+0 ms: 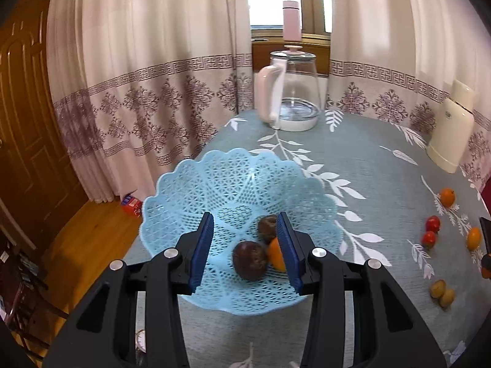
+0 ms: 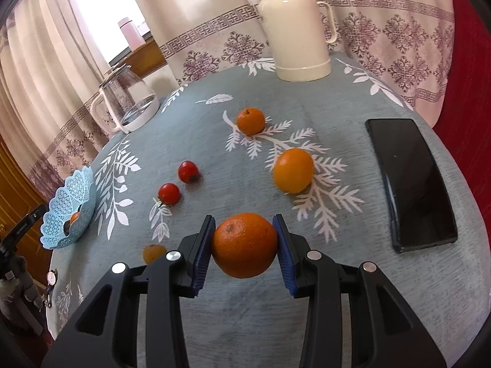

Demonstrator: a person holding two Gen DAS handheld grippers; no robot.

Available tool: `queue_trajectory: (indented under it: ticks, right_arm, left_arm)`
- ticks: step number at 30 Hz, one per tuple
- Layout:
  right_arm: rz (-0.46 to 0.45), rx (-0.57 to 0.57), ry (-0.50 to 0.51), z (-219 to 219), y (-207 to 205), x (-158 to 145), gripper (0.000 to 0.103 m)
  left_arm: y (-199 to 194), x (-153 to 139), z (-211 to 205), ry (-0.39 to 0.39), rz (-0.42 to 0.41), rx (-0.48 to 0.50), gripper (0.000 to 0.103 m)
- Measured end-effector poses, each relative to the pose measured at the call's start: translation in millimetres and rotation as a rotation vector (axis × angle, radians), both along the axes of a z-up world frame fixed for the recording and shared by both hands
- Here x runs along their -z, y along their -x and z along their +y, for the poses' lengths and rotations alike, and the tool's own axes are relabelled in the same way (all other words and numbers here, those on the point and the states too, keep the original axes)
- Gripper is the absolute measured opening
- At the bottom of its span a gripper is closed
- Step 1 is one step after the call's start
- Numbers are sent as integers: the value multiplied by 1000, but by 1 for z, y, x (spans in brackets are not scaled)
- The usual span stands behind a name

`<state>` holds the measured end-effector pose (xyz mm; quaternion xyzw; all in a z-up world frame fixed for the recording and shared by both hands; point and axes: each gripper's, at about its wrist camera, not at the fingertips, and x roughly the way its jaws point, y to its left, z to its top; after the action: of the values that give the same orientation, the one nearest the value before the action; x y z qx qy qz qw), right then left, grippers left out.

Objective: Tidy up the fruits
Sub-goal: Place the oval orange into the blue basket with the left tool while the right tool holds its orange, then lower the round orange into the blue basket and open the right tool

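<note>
At the left edge of the table, the pale blue lattice plastic basket (image 1: 239, 184) sits close to the drop-off, wooden floor visible right past its rim. Inside it: two dark brown round fruits (image 1: 249, 260) and one orange piece, bunched on the near side. The left gripper (image 1: 248, 245) hovers over the basket, jaws wide, holding nothing.

Risk there: the basket is light and near the edge. A bump from the left gripper, or a fruit dropped in hard, could likely slide or tip it off the table.

Middle of the grey-blue leaf-print tablecloth (image 2: 307, 98): two small red tomatoes (image 2: 168, 193) lie loose, with a small yellowish fruit (image 2: 153, 253) nearer. Round things on cloth, so a nudge sends them rolling.

Right of those, the right gripper (image 2: 244, 245) has its blue pads clamped on a large round orange (image 2: 244, 245), gripped across the middle and apparently lifted clear of the cloth. The contact patches are small on a curved skin, so a fast swing toward the basket could let it slip.

Further right, two smaller oranges (image 2: 293, 170) wait on the cloth, and a black phone (image 2: 411, 184) lies flat beside them. A glass kettle with white handle (image 2: 125, 104) and a cream thermos jug (image 2: 296, 30) stand at the far side, clear of the path unless the carry arcs wide.
</note>
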<state>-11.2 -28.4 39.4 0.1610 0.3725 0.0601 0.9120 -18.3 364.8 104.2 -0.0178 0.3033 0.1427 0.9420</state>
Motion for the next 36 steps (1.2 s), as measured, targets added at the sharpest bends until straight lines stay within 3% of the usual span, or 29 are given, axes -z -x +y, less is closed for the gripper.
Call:
queue_trajectory:
  ticks: [5,15,21,29,36]
  right_arm:
    - [-2,-38,11,19,-1,-5,39]
    - [-40,-174,32,87,-9,-27,39]
    - [-75,-301,31,148,-17,-45,39]
    - [-106,-469,36,235,-25,-63,39]
    - [-81,-572,50,296,-36,-59,39]
  left_arm:
    - [5,6,11,29,3,-12,47]
    - [20,1,42,76,-50,-57,80]
    - [34,-6,58,48,-86,-96,90]
    - [48,-18,78,35,-131,-127,95]
    - [54,-25,96,54,-151,-165,95]
